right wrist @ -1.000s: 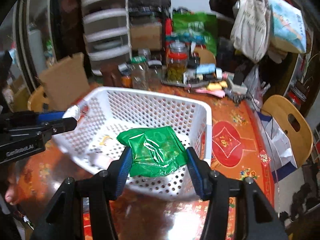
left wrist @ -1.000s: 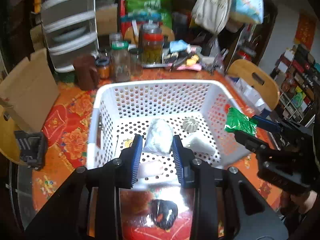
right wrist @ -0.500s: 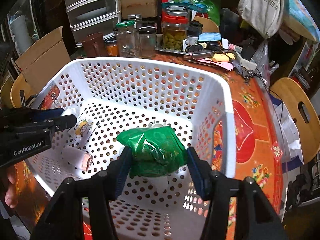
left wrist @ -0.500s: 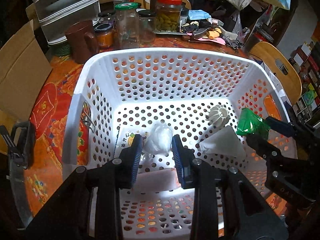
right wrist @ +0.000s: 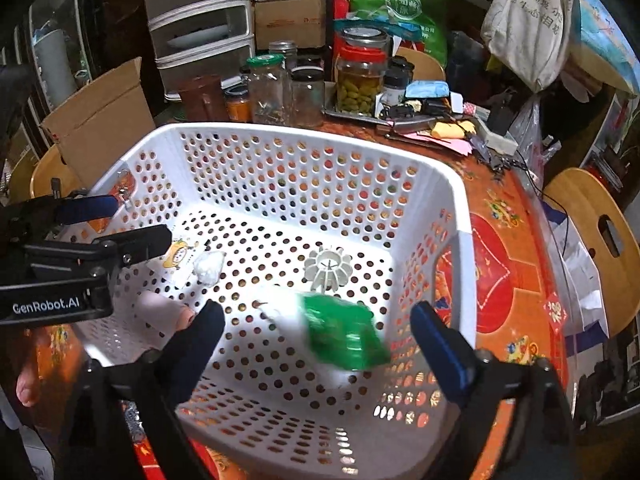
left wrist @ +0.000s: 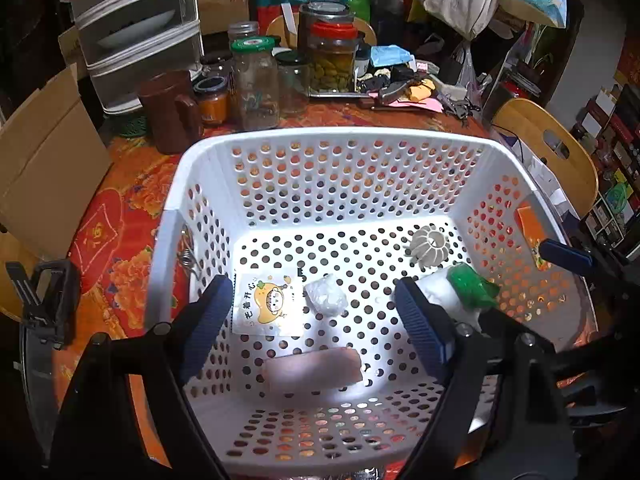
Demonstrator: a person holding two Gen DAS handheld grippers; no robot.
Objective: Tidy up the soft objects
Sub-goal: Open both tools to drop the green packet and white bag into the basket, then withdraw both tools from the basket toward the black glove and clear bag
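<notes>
A white perforated basket (left wrist: 340,140) (right wrist: 304,140) stands on the table. My left gripper (left wrist: 316,320) is open and empty over its floor, above a clear plastic wad (left wrist: 326,299) (right wrist: 209,266). My right gripper (right wrist: 320,340) is open; a blurred green packet (right wrist: 344,332) (left wrist: 472,286) is below it, on a white soft piece (left wrist: 440,292). Also in the basket are a pink roll (left wrist: 312,370) (right wrist: 160,310), a cartoon sachet (left wrist: 268,304) (right wrist: 178,254) and a white ribbed ornament (left wrist: 430,246) (right wrist: 328,268).
Glass jars (left wrist: 256,84) and a brown mug (left wrist: 170,110) stand behind the basket, with a cardboard box (left wrist: 44,160) at left. Grey drawers (left wrist: 136,28) are at the back. Wooden chairs (left wrist: 548,152) (right wrist: 592,240) stand at right. The tablecloth (right wrist: 500,264) is red-orange.
Both grippers have opened. The plastic wad has dropped from the left one onto the basket floor; the green packet has left the right one and dropped into the basket.
</notes>
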